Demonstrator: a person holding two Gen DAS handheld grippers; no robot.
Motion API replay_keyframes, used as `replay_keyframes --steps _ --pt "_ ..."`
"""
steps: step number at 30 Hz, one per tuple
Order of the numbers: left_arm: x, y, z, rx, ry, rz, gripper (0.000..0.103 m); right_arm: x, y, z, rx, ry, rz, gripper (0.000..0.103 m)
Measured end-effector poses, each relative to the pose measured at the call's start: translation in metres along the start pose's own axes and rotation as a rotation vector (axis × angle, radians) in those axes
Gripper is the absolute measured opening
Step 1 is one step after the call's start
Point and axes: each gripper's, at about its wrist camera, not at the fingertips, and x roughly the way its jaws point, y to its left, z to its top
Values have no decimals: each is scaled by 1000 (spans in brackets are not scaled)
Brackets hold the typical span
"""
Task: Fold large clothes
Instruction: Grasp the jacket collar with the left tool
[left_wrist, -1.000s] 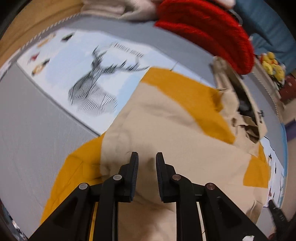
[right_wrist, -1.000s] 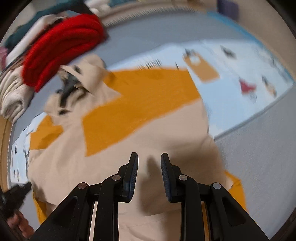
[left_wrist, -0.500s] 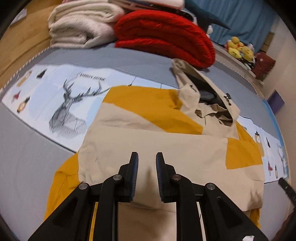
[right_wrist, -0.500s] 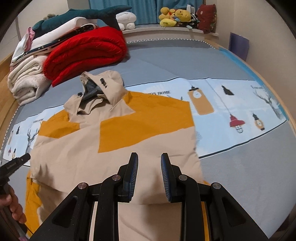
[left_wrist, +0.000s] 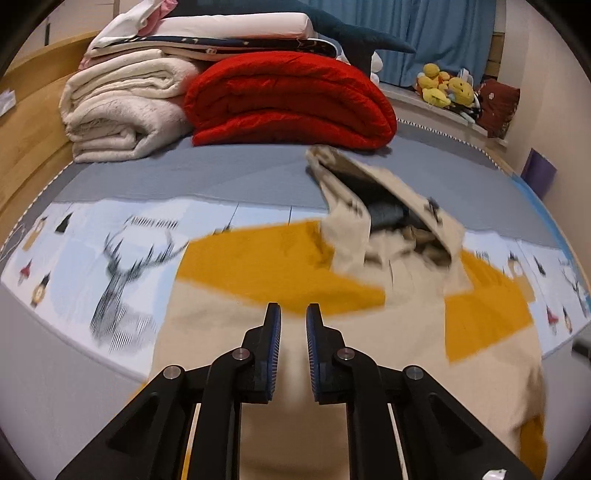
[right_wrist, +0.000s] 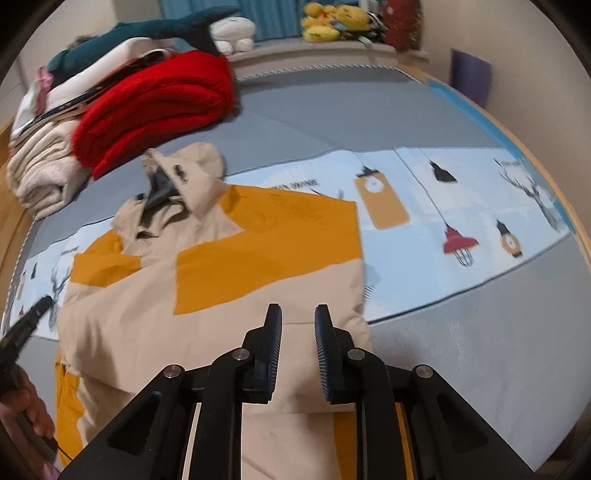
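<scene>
**Jacket half-folded on the bed, both claws closing above it**

A bed (left_wrist: 258, 166) with a grey cover and a printed pale-blue band is serving as the folding surface, in a room with blue curtains at the far wall.

Nearest, the left claw (left_wrist: 293, 314) is hanging over the beige lower panel of the jacket (left_wrist: 369, 339); its jaws are closing with a narrow gap, and no cloth is lying between the pads as far as the left wrist view shows. The right claw (right_wrist: 298, 315) is doing the same above the jacket's folded right edge, jaws closing, nothing visibly pinched. A hand (right_wrist: 26, 410) is gripping the left tool's handle at the edge of the right wrist view.

The beige-and-orange jacket is lying flat across the middle of the bed, its bottom seemingly doubled over, probably to shorten it for the next fold. Its hood (left_wrist: 388, 206) is gaping open toward the far side, dark lining showing inside.

Farther back, a folded red quilt (left_wrist: 291, 99) and cream blankets (left_wrist: 122, 107) are sitting stacked, likely kept clear of the working area. Plush toys (left_wrist: 447, 86) are lining the windowsill.
</scene>
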Motion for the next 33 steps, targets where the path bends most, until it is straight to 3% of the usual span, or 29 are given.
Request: replay_keyframes --steps 4,8,10,15,18,21,29,33 --pt "34 -12 49 24 -17 -1 12 7 -5 -1 18 18 -7 20" --pt "89 -29 99 47 16 -64 12 13 -6 -2 29 34 -5 20" --pt "116 -29 118 21 35 -94 12 15 -5 -1 24 33 -10 20" --pt "177 -21 157 -97 70 -69 12 25 -5 0 38 43 -22 20" --pt "206 -17 173 -183 110 -106 12 31 -3 0 38 53 -26 20" --pt "232 -18 184 -216 148 -111 19 35 -2 -1 29 61 -31 20" --pt "288 -23 186 -217 246 -50 20 45 -7 -3 24 80 -53 20" --pt "288 -31 188 -158 258 -61 6 46 -10 -1 33 83 -59 20"
